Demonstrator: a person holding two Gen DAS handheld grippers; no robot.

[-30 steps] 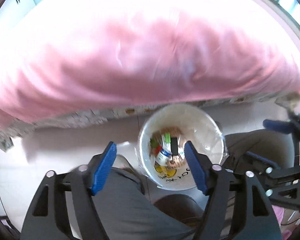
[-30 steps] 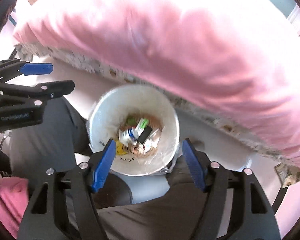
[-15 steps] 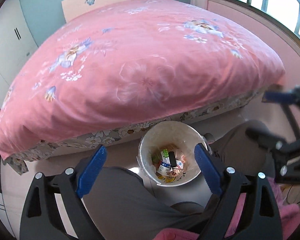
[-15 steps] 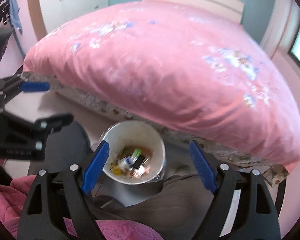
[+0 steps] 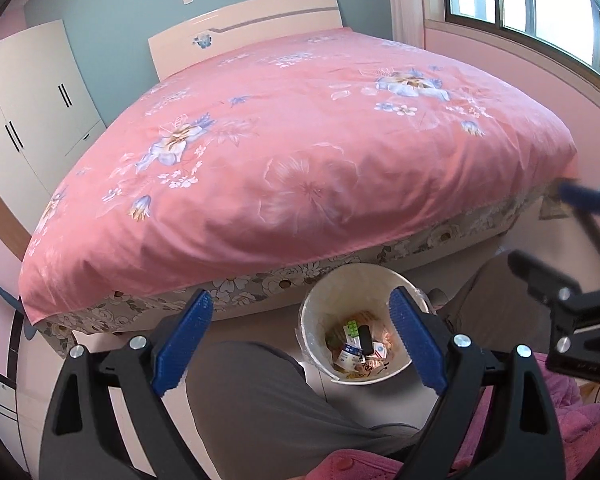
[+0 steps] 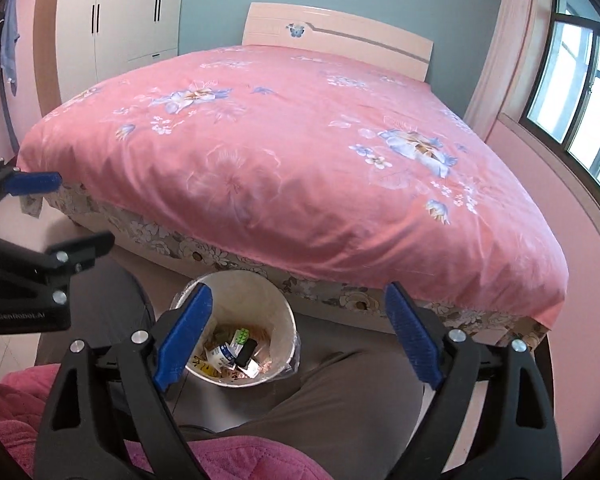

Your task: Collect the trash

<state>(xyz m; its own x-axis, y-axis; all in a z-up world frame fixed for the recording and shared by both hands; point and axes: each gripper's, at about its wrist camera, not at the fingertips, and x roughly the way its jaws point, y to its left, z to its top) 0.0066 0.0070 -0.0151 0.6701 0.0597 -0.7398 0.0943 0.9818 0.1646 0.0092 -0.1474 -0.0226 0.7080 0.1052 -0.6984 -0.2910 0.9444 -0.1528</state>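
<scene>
Trash (image 5: 358, 346) of crumpled wrappers inside round, plastic-lined white bin (image 5: 316, 308)

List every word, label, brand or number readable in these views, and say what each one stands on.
"GenRobot.AI": on the black body of the left claw, seen from the right wrist view; faint but legible.
Dark lettering on the outer wall of the white trash bin: too small and cut off to read.
Print on the packets and cartons inside the bin: too small and blurred to read.
Nothing else carries readable text.
</scene>
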